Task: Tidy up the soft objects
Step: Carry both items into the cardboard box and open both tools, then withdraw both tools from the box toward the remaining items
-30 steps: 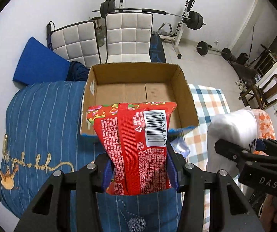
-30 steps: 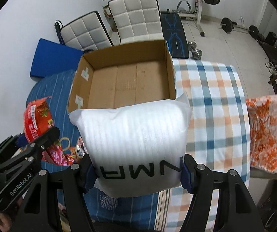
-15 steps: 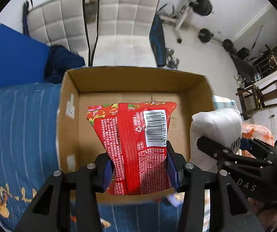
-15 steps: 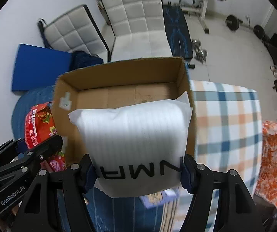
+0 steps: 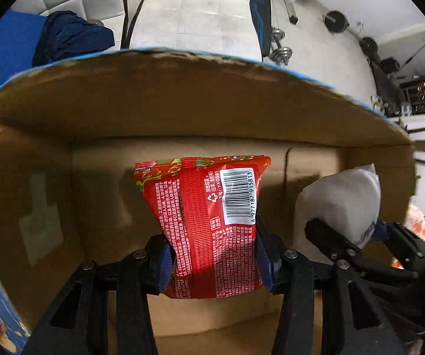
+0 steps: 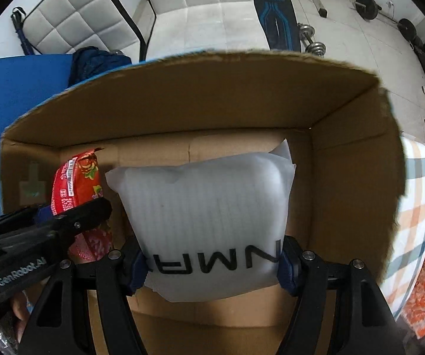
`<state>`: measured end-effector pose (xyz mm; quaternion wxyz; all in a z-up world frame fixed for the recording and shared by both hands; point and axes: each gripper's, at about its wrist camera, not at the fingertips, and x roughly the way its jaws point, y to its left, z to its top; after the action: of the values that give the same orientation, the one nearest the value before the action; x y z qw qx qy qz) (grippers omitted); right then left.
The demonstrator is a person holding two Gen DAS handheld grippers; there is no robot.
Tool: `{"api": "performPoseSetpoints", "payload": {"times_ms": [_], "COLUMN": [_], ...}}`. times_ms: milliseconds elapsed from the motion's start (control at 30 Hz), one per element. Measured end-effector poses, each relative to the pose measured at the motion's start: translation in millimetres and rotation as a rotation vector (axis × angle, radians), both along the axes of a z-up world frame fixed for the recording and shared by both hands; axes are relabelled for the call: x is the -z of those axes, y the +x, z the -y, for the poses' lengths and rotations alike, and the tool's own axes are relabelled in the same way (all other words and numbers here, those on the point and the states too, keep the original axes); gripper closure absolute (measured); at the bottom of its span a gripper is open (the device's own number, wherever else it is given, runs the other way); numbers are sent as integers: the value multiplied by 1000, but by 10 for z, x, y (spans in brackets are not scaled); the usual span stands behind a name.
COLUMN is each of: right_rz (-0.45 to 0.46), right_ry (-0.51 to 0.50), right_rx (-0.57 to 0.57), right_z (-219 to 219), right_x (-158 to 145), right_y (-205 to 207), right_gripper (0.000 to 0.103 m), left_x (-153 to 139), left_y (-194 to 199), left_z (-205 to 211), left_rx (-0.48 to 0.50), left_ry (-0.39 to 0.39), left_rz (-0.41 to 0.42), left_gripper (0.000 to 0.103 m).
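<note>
Now both packs sit inside the cardboard box [image 5: 182, 112], my left gripper [image 5: 215, 254] clamped on red snack bag [image 5: 212, 222], right gripper [image 6: 212, 261] clamped on white foam pouch [image 6: 206, 207]; next, lower and release the 2.

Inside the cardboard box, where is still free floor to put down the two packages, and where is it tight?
Bare floor of the cardboard box shows between its left wall and the red snack bag, and between its right wall and the white foam pouch. It is crowded in the middle, where the left tool and right tool hold the packages side by side.
</note>
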<state>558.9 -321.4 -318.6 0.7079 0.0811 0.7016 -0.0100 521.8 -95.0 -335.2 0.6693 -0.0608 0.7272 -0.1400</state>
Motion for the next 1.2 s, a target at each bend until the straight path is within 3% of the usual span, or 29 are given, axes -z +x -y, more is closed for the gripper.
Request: {"api": "performPoseSetpoints", "payload": {"times_ms": [233, 467, 700, 800, 900, 967, 1200], "right_rz": [-16, -30, 3, 19, 49, 66, 146], "right_ry": [-14, -20, -62, -69, -72, -86, -137], "right_rx": [19, 14, -15, -17, -2, 1, -10], "right_z": [48, 73, 26, 8, 52, 27, -206], "right_x": [241, 314, 29, -116, -280, -393, -675], "right_y": [185, 276, 172, 89, -36, -148, -631], "right_gripper": [27, 21, 12, 10, 1, 0, 0], "left_x": [104, -73, -450, -635, -809, -822, -1182], "left_y": [6, -96, -361, -401, -520, -465, -819], "left_z": [84, 72, 9, -52, -214, -401, -710], "left_rx": [19, -7, 27, 7, -22, -42, -83], "left_ry": [9, 44, 102, 105, 114, 114, 101], "left_rz": [-39, -46, 41, 77, 136, 170, 306], "left_gripper": [58, 51, 32, 18, 3, 1, 0]}}
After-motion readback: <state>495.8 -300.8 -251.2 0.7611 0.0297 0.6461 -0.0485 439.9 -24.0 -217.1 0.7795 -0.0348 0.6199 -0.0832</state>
